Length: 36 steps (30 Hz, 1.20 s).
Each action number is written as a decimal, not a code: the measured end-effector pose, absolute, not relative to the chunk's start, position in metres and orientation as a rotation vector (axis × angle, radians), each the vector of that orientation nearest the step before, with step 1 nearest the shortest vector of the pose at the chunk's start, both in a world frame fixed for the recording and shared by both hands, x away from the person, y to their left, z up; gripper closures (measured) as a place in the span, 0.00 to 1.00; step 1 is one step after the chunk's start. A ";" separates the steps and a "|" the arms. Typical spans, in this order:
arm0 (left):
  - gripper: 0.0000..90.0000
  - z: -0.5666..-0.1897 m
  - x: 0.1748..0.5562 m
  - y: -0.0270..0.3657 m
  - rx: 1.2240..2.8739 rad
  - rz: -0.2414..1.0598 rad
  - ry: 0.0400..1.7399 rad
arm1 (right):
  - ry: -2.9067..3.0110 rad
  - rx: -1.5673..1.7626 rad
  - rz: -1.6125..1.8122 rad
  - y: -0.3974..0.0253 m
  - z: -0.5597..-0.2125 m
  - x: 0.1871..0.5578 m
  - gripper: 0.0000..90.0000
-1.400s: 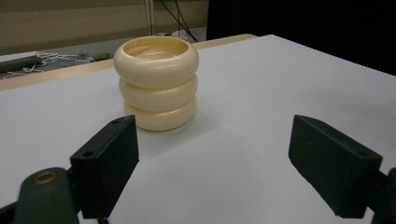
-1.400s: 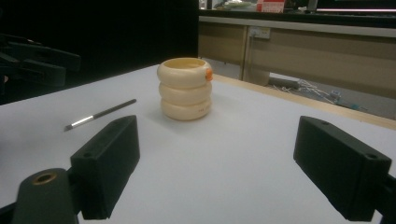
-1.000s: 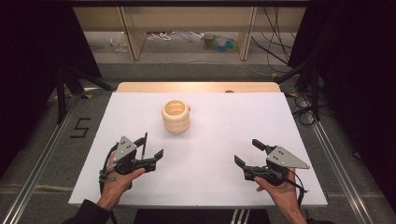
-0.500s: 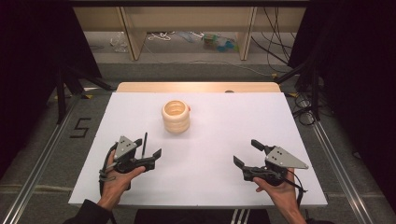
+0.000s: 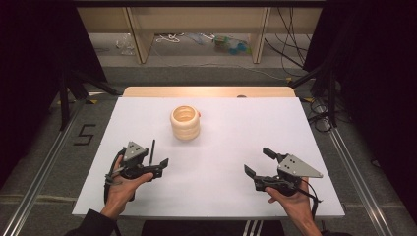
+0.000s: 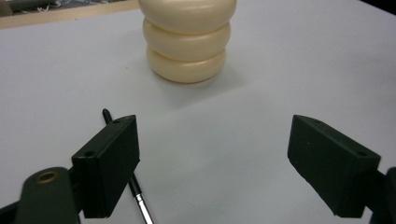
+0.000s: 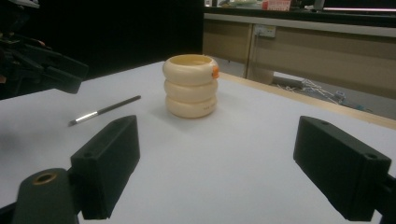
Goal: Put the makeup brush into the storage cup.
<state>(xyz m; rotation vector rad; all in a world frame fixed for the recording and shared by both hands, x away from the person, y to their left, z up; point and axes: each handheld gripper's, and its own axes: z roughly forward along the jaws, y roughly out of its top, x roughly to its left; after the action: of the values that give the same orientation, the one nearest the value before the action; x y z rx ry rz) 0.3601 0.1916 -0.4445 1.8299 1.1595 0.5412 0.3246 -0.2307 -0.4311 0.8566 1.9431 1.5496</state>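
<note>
- A cream holder [image 5: 185, 123] made of three fat rings, one on top of the other, stands upright on the white counter [image 5: 231, 147]. It sits toward the far side and a bit left of the middle.
- The holder is open at the top, and a small orange bit [image 7: 215, 71] sticks out at its top rim.
- A thin dark pen [image 5: 152, 150] lies flat on the counter, near the holder and on the side closer to the person. The pen and the holder do not touch.
- In the right claw view the pen [image 7: 103, 110] has a shiny silver end that points away from the holder.
- The left claw [image 5: 158, 153] is just beside the pen. Its jaws are spread wide with nothing between them.
- In the left claw view the pen [image 6: 135, 189] lies by one jaw and runs partly under it. I cannot tell if they touch.
- The right claw [image 5: 259, 162] is well apart from the holder and the pen, over the near right part of the counter. Its jaws are spread wide too, with nothing in them.
- A hand holds each claw from the near edge of the counter.
</note>
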 end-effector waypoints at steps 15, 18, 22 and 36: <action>0.22 -0.446 0.393 0.200 2.059 0.469 1.248 | 1.964 0.850 1.557 -0.230 -0.431 0.325 0.17; 0.22 -0.450 0.400 0.202 2.074 0.430 1.287 | 1.966 0.848 1.560 -0.229 -0.431 0.325 0.17; 0.23 -0.454 0.410 0.204 2.111 0.421 1.306 | 1.954 0.824 1.550 -0.230 -0.432 0.326 0.17; 0.25 -0.451 0.430 0.204 2.287 0.312 1.330 | 1.968 0.836 1.584 -0.226 -0.433 0.325 0.17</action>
<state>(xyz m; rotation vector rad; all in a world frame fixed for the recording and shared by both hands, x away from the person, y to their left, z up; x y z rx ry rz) 0.4305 0.2037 -0.4507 2.2869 1.3295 0.3122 0.3250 -0.2264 -0.4332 0.8359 1.9682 1.5839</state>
